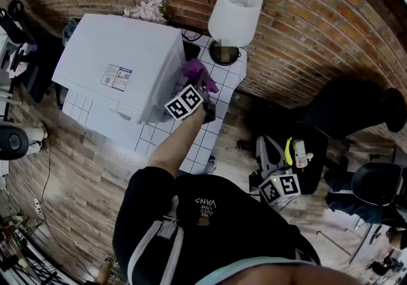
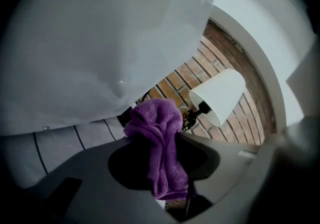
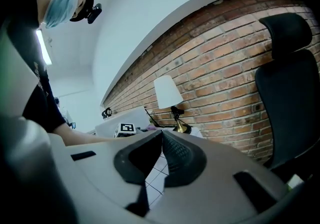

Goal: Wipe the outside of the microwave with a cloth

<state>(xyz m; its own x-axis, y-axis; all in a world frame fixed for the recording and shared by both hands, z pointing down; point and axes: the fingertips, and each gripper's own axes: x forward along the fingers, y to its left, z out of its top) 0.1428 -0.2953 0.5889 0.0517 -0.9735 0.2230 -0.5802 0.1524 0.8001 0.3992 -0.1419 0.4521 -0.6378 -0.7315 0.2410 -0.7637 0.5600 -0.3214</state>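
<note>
Head view: my left gripper (image 1: 205, 94) sits beside the white box-shaped microwave (image 1: 121, 55).
Left gripper jaws: clamped on a crumpled purple terry cloth (image 2: 159, 133), near the microwave's side.
Right gripper (image 3: 161, 135): jaws together, empty.

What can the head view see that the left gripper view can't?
Only the head view shows the top of the microwave with its sticker, the pink flowers behind it, the right gripper down by the person's side, and a black chair. Only the left gripper view shows, up close, the left gripper with its jaws shut on the purple cloth. Both show the cloth, the microwave, the white lamp and the brick wall.
</note>
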